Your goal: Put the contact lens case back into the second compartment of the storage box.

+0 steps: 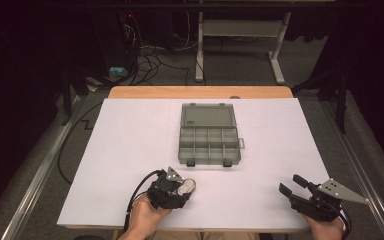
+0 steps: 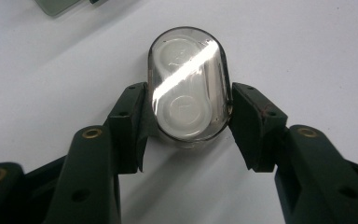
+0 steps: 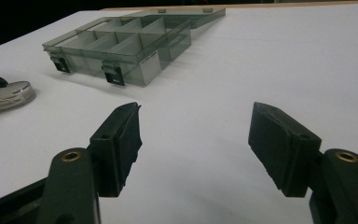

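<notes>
**Left jaws closing in on the oval case**

The left gripper [image 2: 186,126] has a small clear oval case [image 2: 188,84] between its jaws, low on the bench [image 1: 130,150] near the person's edge. In the left gripper view both pads sit at the case's long sides, at its nearer half; the right pad looks to be touching, while the left one may have a sliver of gap, and glare on the lid makes it hard to be sure. I take it as a grip just formed, not yet a firm one.

To do this step well, the squeeze should finish evenly across the narrow width, with the jaws kept level so the smooth rounded wall does not slip forward out of the pads. Seating the pads nearer the case's middle would hold it steadier before any lift.

The right gripper [image 1: 294,185] rests at the bench's near right corner, jaws released and spread wide with nothing between them. The open grey compartment box [image 1: 209,146] stands farther back at centre, well apart from the case, its lid folded flat behind it.
</notes>
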Motion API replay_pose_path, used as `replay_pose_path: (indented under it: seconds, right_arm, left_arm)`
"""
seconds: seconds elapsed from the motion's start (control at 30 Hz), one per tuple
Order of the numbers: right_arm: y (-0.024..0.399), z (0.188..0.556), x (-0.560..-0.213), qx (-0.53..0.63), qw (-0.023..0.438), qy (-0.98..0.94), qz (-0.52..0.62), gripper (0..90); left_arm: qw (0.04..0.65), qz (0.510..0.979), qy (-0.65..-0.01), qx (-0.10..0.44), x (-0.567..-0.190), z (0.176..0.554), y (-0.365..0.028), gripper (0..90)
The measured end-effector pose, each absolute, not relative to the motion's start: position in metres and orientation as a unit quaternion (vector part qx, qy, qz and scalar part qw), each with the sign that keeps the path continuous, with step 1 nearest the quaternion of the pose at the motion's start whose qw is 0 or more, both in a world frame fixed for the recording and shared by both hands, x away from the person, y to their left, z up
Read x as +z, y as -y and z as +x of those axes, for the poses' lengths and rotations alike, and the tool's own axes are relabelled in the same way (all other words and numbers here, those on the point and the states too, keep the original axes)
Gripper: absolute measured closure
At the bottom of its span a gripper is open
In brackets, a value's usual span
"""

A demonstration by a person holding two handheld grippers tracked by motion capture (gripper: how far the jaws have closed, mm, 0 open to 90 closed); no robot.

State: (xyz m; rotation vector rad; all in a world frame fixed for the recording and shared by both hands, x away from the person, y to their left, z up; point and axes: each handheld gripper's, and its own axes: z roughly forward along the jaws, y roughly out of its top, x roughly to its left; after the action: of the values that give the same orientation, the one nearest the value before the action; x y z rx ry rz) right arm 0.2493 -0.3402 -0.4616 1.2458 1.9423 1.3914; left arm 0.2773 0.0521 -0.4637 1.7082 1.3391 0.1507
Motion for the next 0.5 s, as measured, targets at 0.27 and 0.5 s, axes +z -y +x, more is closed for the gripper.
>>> replay_pose_path:
  seconds: [0.27, 0.5]
  right_arm:
    - [0.3400, 0.2496, -0.4618, 0.503, 0.222, -0.703, 0.450, 34.3]
    - [0.3403, 0.2497, -0.4618, 0.504, 0.222, -0.703, 0.450, 34.3]
  left_arm:
    - [0.468, 0.695, -0.543, 0.061, -0.4613, 0.2773, -0.0528, 49.6]
    - [0.474, 0.693, -0.539, 0.064, -0.4563, 0.2769, -0.0547, 49.6]
